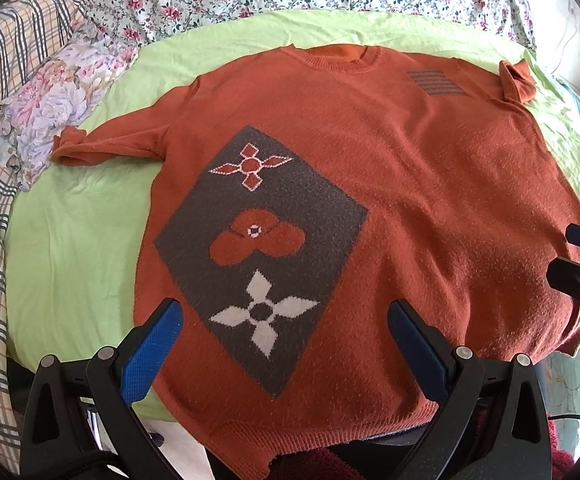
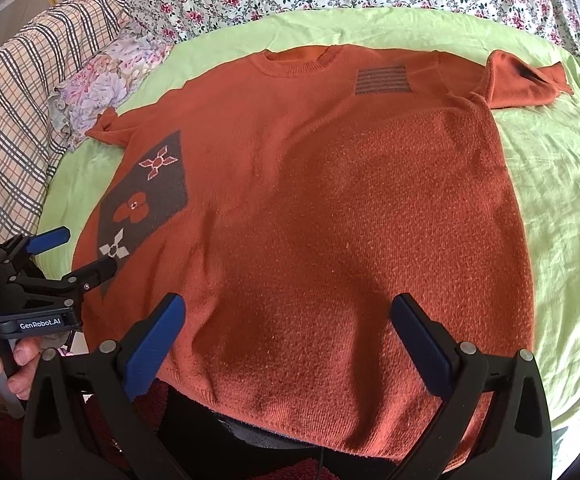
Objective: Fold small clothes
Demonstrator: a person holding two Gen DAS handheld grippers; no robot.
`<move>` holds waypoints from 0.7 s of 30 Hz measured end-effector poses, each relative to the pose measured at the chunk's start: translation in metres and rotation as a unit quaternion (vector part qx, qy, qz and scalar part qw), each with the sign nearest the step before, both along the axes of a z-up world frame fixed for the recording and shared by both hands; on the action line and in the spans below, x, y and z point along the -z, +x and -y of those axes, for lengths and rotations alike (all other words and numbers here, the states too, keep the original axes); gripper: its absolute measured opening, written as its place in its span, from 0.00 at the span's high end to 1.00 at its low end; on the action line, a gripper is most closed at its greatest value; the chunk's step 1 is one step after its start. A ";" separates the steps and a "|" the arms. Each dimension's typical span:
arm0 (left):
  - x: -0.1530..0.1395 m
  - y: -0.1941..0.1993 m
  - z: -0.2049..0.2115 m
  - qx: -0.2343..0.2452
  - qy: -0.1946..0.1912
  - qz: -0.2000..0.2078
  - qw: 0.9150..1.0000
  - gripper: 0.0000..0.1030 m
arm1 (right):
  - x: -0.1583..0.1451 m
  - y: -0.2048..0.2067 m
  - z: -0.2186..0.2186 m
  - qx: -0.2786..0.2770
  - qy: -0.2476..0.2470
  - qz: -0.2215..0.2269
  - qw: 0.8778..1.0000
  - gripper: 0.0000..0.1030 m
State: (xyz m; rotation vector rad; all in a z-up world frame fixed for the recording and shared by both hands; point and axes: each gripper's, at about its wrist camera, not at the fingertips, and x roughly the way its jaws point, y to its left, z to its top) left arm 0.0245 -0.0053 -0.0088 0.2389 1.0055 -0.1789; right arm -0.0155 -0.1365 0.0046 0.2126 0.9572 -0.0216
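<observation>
Sweater laid flat, fold not yet started

The orange sweater (image 1: 390,184) fills mid-frame on the green sheet (image 1: 74,240); left claw (image 1: 286,344) and right claw (image 2: 288,340) hover spread at its hem. Pinch both sleeves evenly and fold inward.

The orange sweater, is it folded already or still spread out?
Spread out: the orange sweater lies flat, front up, on the green sheet, both sleeves out.

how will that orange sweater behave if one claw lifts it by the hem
The orange knit sweater lies limp with soft wrinkles, so it will likely drape and sag rather than hold shape. Its fuzzy knit probably grips the claw pads well. Spread wide over the green sheet, it may drag the sheet along.
</observation>
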 end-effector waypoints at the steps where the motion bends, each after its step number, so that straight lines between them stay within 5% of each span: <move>1: 0.000 0.002 0.001 0.001 -0.001 0.000 1.000 0.01 | 0.000 0.001 0.001 0.000 0.002 -0.001 1.000 0.01; 13: -0.010 0.034 0.011 0.008 -0.011 0.006 1.000 0.01 | -0.013 0.014 0.033 0.028 0.013 0.014 0.999 0.01; 21: -0.013 0.062 0.015 0.004 0.001 0.009 1.000 0.01 | -0.022 0.031 0.105 0.081 0.067 0.070 0.992 0.01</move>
